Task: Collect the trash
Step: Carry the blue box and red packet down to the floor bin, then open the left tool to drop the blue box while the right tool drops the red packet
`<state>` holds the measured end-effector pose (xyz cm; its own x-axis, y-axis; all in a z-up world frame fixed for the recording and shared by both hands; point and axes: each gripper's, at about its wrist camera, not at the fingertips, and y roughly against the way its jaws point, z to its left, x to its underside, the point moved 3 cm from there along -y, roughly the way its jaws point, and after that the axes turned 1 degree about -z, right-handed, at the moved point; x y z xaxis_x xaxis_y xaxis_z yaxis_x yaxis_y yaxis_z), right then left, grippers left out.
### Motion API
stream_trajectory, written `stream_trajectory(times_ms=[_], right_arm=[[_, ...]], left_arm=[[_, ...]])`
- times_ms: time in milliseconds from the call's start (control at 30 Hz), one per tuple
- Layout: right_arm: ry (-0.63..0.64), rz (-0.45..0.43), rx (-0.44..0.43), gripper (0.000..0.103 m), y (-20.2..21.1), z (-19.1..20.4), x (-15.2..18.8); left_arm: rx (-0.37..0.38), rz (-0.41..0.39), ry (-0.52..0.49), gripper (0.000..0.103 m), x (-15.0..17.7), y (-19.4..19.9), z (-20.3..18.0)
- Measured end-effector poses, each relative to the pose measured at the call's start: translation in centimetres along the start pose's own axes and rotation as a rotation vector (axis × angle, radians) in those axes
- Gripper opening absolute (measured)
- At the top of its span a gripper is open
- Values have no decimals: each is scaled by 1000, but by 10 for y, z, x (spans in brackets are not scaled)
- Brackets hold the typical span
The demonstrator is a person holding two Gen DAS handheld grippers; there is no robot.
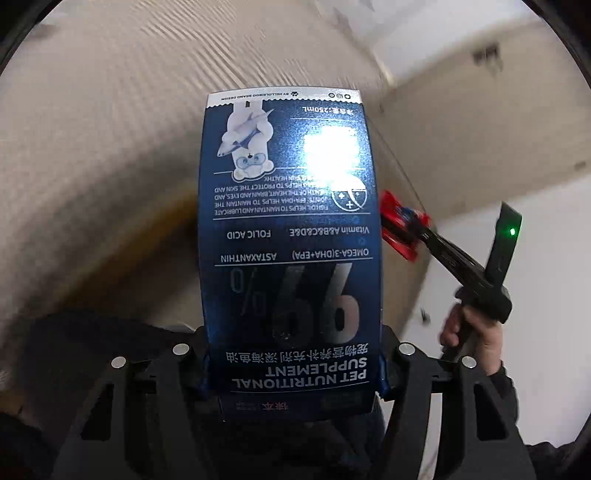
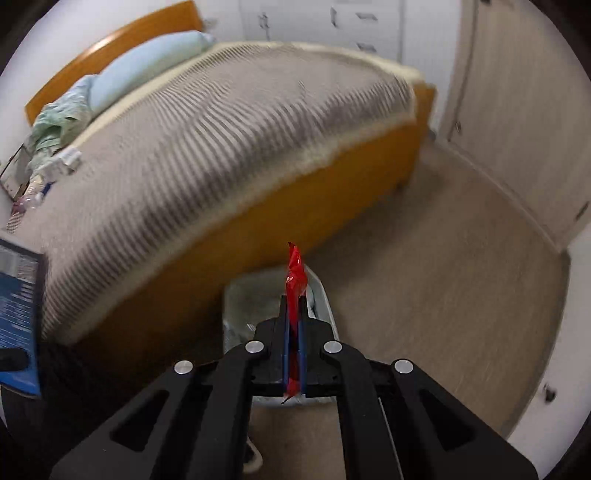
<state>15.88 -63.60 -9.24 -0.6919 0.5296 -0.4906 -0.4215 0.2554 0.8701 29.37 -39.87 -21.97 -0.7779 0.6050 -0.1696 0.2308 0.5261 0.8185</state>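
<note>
boxes: 1 blue box (image 1: 291, 236) | red wrappers (image 2: 295, 280): 1 | bins (image 2: 236, 295): 1 (lined) | pillows (image 2: 147, 66): 1

This is a bedroom in a home. A wide bed with an orange-brown wooden frame (image 2: 325, 192) fills the middle of the right wrist view, covered by a grey-and-cream striped blanket (image 2: 229, 140). At the upper left a long pale blue pillow (image 2: 147, 66) lies against the curved wooden headboard (image 2: 110, 40), with crumpled pale green bedding (image 2: 55, 122) beside it. White drawer fronts with dark handles (image 2: 362, 22) stand at the top, and pale wood-look flooring (image 2: 443, 288) spreads at the right.
</note>
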Motion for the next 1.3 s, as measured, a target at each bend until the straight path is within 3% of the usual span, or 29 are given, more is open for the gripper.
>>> stream_trajectory(times_ms=[167,333,467,533,567,600,733,867,1067,1167,1233,1267,1300], right_arm=[[-67,76,-39,4,-35,-36,40],[-136,126,-54,4,-51,-76,79],[-227,199,-61,4,-67,-108,117],[-243,229,-67,4,-75,-114,127],[-244,246,-64,4,-81,-116,130],[-244,255,-64,4,-85,-116,132],[-223,272,-77,4,-95,-112,136],[-155,284,-126,4,-114,-85,126],[-46,406,-234,4,-165,-25,130],[67,438,-212,6,-200,-1,130],[74,500,-197,24,-229,3,130],[57,539,-223,54,-241,4,132],[16,591,-276,63,-254,5,134]], left_arm=[[-52,266,24,60,-34,-140,-23],[-180,423,70,60,-61,-265,-11],[-247,410,126,63,-86,-319,3],[-291,392,202,88,-101,-339,18],[-297,396,219,94,-106,-344,22],[-297,393,228,94,-111,-346,23],[-262,337,191,94,-109,-310,27],[-207,264,46,94,-91,-229,26],[-282,88,-77,94,-59,-113,13],[-319,-2,-81,94,-46,-64,24],[-349,-30,-50,94,-36,-44,36],[-360,-39,-35,94,-34,-36,41],[-374,-48,-23,94,-30,-28,46]])
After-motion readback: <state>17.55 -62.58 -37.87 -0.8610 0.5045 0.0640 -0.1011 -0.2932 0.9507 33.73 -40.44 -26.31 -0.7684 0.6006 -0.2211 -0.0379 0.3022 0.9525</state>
